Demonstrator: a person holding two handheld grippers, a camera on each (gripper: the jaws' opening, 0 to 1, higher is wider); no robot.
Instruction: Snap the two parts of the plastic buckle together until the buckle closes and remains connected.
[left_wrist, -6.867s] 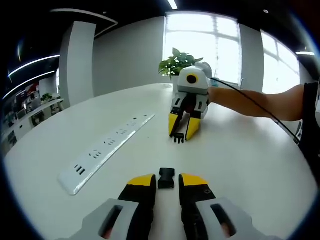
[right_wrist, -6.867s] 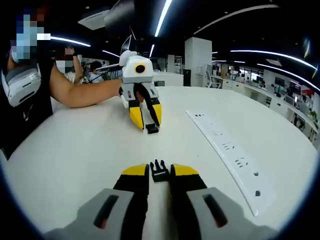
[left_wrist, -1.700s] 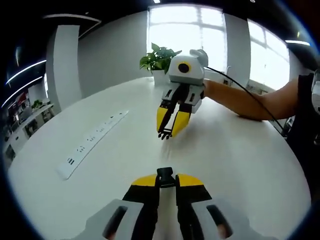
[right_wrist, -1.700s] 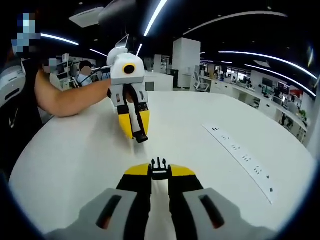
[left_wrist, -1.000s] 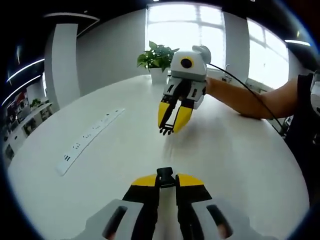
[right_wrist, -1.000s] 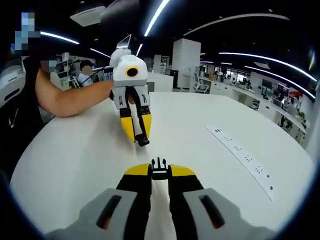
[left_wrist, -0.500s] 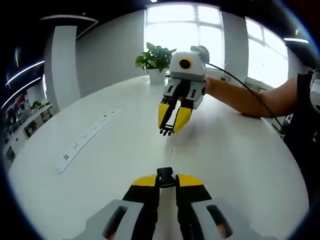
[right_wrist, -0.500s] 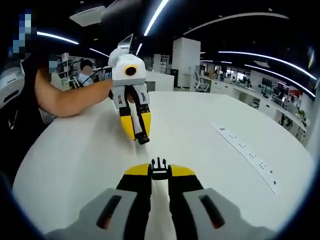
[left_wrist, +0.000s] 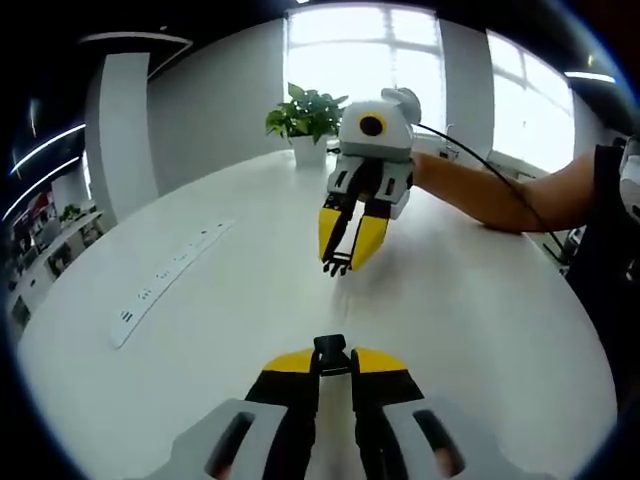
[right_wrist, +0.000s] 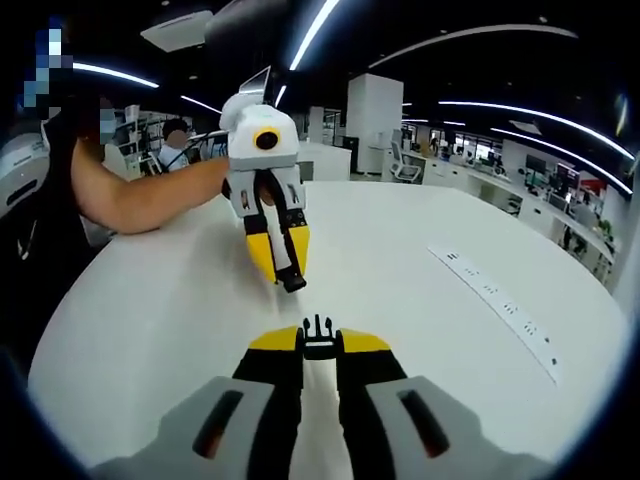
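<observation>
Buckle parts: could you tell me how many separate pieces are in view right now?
2. The socket half is clamped in the left gripper; the pronged half is clamped in the right gripper. Both are held above the white table, not yet joined.

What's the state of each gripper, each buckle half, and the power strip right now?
left gripper: shut on the socket half, off the table.
right gripper: shut on the pronged half, off the table.
socket half: gripped, not joined.
pronged half: gripped, prongs facing away from the gripper, not joined.
power strip: flat on the white table, nothing plugged in.
</observation>
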